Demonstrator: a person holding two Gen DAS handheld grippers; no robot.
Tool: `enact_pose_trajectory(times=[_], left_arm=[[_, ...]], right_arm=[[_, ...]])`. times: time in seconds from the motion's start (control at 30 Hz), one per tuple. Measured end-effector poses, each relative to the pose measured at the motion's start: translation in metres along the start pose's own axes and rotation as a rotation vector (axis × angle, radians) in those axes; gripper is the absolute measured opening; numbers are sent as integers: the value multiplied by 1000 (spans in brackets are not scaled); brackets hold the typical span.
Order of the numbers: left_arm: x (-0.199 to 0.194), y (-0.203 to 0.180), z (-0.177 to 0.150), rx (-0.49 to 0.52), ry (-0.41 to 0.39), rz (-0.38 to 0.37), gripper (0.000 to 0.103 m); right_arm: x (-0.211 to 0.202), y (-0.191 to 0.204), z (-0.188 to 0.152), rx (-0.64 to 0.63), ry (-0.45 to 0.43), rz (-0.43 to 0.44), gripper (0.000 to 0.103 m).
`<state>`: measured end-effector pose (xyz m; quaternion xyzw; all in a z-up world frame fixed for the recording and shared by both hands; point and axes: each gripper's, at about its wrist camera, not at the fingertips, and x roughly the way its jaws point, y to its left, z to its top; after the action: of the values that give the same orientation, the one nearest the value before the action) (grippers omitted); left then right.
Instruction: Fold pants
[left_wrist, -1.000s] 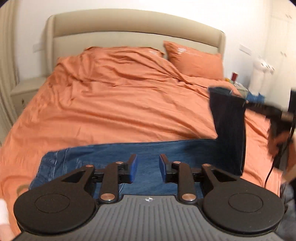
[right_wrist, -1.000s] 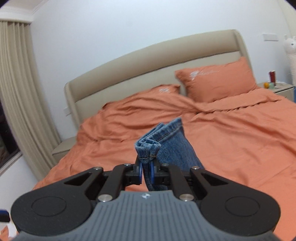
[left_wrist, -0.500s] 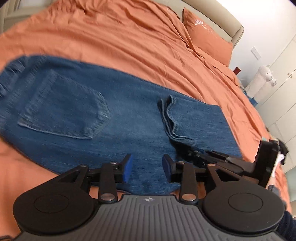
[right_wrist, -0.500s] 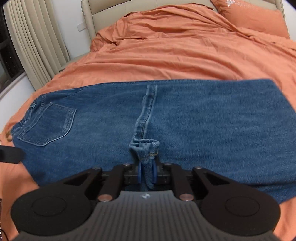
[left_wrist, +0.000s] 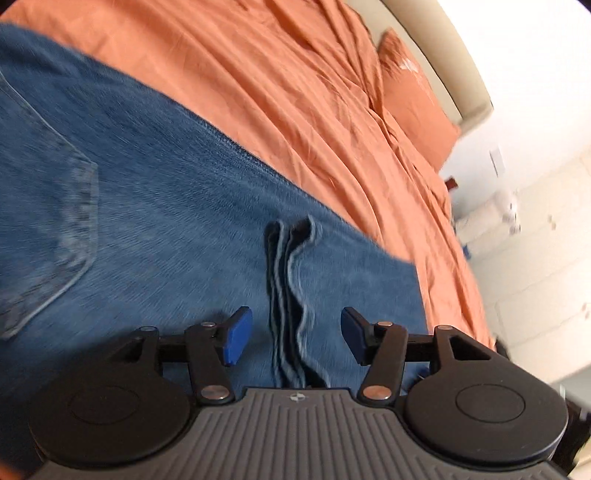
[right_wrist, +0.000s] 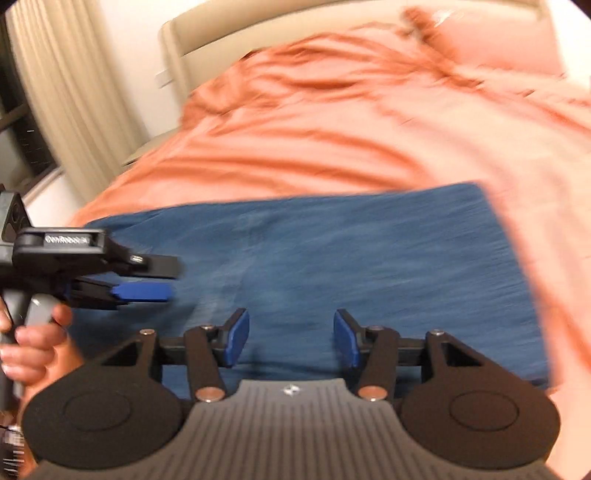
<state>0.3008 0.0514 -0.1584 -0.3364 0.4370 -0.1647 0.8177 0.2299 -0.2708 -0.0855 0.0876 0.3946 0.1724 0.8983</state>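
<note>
Blue denim pants (left_wrist: 155, 206) lie folded across the near side of the orange-sheeted bed (left_wrist: 303, 92); they're heavy, limp and grippy. Your left gripper (left_wrist: 291, 334) and right gripper (right_wrist: 291, 338) have just been opening and now gape empty, so pinch the stacked hems (left_wrist: 288, 280) or the right-hand fold edge.

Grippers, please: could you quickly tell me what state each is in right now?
Left gripper: open, just been opening, hem of the jeans between untouched pads.
Right gripper: open, just been opening, holding nothing.

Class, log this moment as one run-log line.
jeans: folded on bed | left gripper: opening, hem between, unpinched | right gripper: opening, empty
</note>
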Motion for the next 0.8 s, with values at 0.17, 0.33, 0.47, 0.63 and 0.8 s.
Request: enact_pose_trajectory(times=[0.17, 0.33, 0.47, 0.63, 0.8], left_arm=[[36, 1, 14, 15, -19, 47, 62], [46, -6, 18, 53, -58, 63, 20], [29, -36, 11, 156, -136, 88, 4], [-10, -73, 15, 307, -184, 84, 4], [19, -58, 15, 354, -132, 198, 4]], right_arm=[[-28, -68, -5, 14, -74, -135, 47], [-44, -125, -21, 104, -98, -202, 22], [-56, -154, -27, 235, -133, -207, 12], [-69, -140, -18, 179, -170, -149, 11], [-44, -109, -24, 41, -84, -134, 3]])
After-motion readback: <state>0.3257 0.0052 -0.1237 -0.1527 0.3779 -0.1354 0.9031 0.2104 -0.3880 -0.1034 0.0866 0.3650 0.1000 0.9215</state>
